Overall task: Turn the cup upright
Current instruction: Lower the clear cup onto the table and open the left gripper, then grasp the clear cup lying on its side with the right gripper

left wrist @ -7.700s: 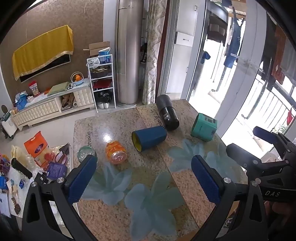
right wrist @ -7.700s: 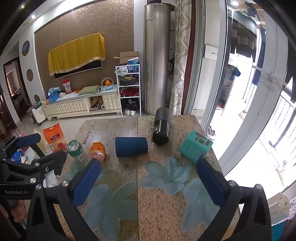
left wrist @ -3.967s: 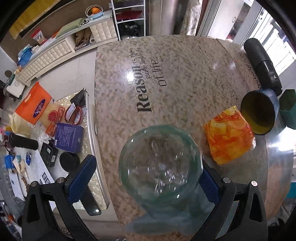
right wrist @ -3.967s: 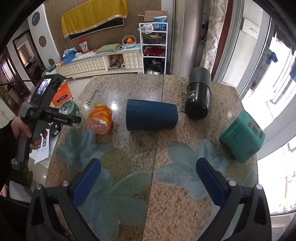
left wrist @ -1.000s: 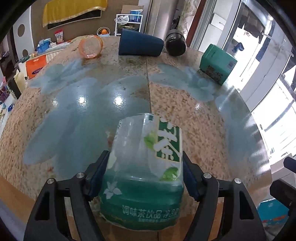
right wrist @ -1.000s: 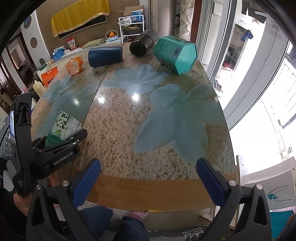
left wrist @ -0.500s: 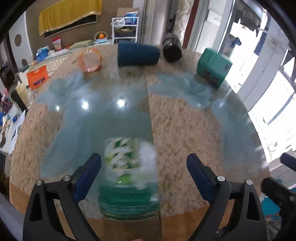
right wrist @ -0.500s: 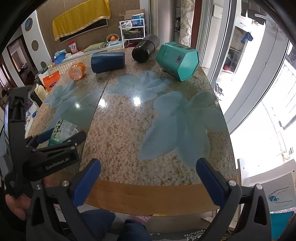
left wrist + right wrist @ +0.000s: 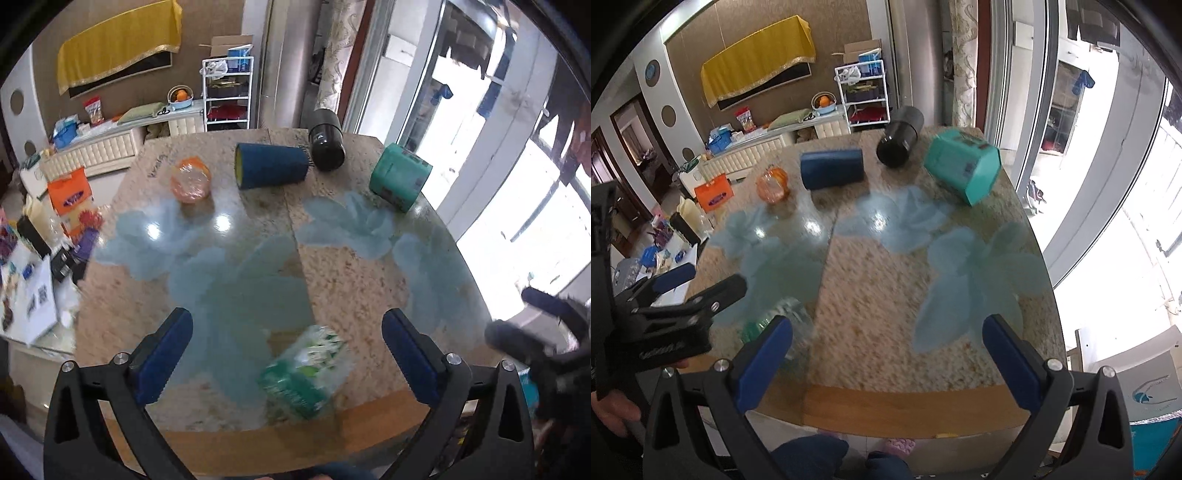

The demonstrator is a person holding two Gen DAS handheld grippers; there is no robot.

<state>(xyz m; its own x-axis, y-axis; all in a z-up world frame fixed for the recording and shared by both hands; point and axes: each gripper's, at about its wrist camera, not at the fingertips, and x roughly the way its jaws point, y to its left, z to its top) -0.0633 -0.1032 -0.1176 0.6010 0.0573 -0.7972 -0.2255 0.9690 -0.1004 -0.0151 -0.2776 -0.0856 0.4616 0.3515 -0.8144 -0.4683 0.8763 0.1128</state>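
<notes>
My left gripper (image 9: 286, 354) is hanging with jaws spread wide, gripping nothing — the clear green-labelled cup (image 9: 306, 373) is standing between them near the desk's (image 9: 354, 280) front edge. My right gripper (image 9: 886, 354) is gaping empty too. Farther back, an orange cup (image 9: 190, 180), blue cup (image 9: 269, 166), black cup (image 9: 327, 144) and teal cup (image 9: 399, 177) are lying sideways.

five cups (image 9: 271, 166), one table (image 9: 351, 288), two hand-held grippers (image 9: 288, 354)

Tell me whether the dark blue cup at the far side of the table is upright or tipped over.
Tipped over. The dark blue cup lies on its side on the table, its yellow-lined open mouth facing left.
</notes>
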